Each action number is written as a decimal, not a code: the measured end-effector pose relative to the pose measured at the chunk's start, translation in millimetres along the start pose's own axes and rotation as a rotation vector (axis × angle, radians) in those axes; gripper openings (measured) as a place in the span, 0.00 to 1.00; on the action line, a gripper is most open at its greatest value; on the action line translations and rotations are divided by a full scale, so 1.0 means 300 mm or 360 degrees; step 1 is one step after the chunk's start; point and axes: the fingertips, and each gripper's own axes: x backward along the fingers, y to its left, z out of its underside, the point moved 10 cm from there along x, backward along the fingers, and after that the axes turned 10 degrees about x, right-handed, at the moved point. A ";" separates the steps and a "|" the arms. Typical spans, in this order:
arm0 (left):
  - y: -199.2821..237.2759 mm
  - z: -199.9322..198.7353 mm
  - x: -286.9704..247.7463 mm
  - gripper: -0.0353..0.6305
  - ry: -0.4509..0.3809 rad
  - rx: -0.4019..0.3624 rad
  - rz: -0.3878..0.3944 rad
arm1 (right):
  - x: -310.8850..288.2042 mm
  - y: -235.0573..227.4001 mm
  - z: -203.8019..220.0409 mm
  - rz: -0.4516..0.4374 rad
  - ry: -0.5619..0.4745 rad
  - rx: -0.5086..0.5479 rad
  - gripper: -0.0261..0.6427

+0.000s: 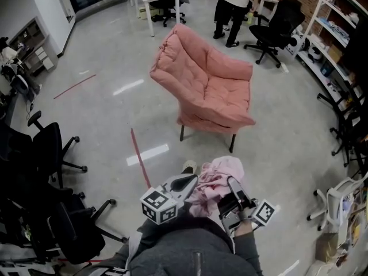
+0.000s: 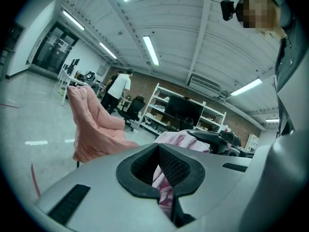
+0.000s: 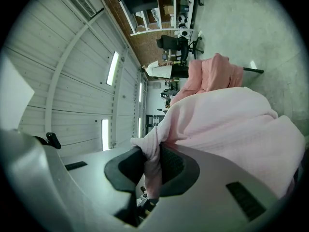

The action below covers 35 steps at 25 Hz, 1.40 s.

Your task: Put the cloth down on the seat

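In front of the pink armchair [image 1: 183,62], left gripper [image 1: 185,184] and right gripper [image 1: 232,191] each clamp the bunched pink cloth [image 1: 214,180], well apart from the seat [image 1: 227,96]

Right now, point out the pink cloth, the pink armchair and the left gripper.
pink cloth [image 1: 221,171]: head view, bunched top.
pink armchair [image 1: 227,96]: head view, seat cushion.
left gripper [image 2: 161,172]: left gripper view, between its fingertips.

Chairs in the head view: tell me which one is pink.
The padded armchair standing alone in mid-floor on thin dark legs. The office chair at left and the one at top right are black, on wheeled bases.
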 end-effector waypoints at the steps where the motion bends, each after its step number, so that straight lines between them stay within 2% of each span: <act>1: 0.008 -0.007 -0.014 0.06 0.0003 -0.0002 0.0006 | -0.009 -0.004 -0.009 -0.0004 -0.0006 0.0002 0.11; 13: 0.147 -0.148 -0.201 0.06 0.0044 0.0003 0.0057 | -0.194 -0.057 -0.160 0.0024 -0.0076 0.0004 0.11; 35: 0.495 -0.611 -0.658 0.06 0.0178 -0.0089 0.0213 | -0.710 -0.146 -0.549 0.0009 -0.0235 0.0052 0.11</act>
